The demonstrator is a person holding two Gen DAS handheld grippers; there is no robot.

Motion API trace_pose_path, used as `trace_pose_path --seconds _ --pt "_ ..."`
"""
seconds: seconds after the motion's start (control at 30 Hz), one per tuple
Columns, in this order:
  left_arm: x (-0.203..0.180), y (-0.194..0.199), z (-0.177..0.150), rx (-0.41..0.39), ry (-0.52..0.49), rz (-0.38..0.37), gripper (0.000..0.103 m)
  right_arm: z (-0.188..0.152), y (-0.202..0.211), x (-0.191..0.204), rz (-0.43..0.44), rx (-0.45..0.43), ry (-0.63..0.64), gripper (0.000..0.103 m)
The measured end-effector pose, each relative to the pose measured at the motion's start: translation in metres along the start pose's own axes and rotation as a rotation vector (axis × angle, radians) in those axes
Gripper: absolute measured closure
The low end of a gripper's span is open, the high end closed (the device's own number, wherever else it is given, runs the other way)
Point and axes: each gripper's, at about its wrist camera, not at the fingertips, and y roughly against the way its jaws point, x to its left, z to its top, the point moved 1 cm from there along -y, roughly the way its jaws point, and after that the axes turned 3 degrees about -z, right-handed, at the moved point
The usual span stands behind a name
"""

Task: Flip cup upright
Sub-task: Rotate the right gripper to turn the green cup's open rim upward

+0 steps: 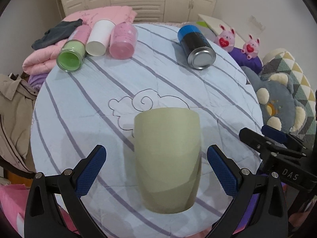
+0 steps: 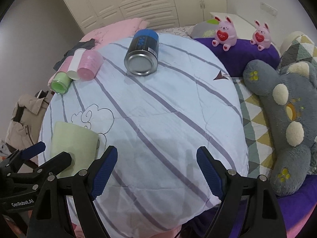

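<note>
A pale green cup (image 1: pixel 168 158) lies on its side on the striped quilt (image 1: pixel 79 119), its closed bottom towards me and its mouth pointing away. My left gripper (image 1: pixel 156 166) is open, its blue pads on either side of the cup with gaps to both. In the right wrist view the cup (image 2: pixel 73 144) lies at the lower left with the left gripper (image 2: pixel 46 152) around it. My right gripper (image 2: pixel 156 170) is open and empty over the quilt (image 2: pixel 158 119), to the right of the cup.
At the quilt's far side lie a green cup (image 1: pixel 70 58), a white cup (image 1: pixel 98 38), a pink cup (image 1: pixel 122 41) and a blue-and-black can (image 1: pixel 196 47). Plush toys (image 2: pixel 283 115) and a purple cushion (image 2: pixel 237 53) lie to the right. Folded pink bedding (image 1: pixel 43 57) is at the far left.
</note>
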Motion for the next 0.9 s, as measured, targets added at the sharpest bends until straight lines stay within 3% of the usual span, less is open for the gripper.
trace_pose_path --seconds 0.47,0.53,0.63,0.9 --pt "-0.009 -0.027 0.010 0.083 0.014 0.024 0.000 0.013 -0.020 -0.016 0.009 0.030 0.021 0.019" --pt "-0.010 -0.032 0.011 0.090 0.018 0.029 0.005 0.013 -0.022 -0.016 0.008 0.038 0.025 0.019" --pt "-0.008 -0.041 0.012 0.124 0.039 0.021 0.022 0.012 -0.026 -0.017 0.010 0.056 0.032 0.019" --pt "-0.003 -0.039 0.016 0.120 0.070 -0.030 0.023 0.018 -0.028 -0.013 0.006 0.056 0.067 0.019"
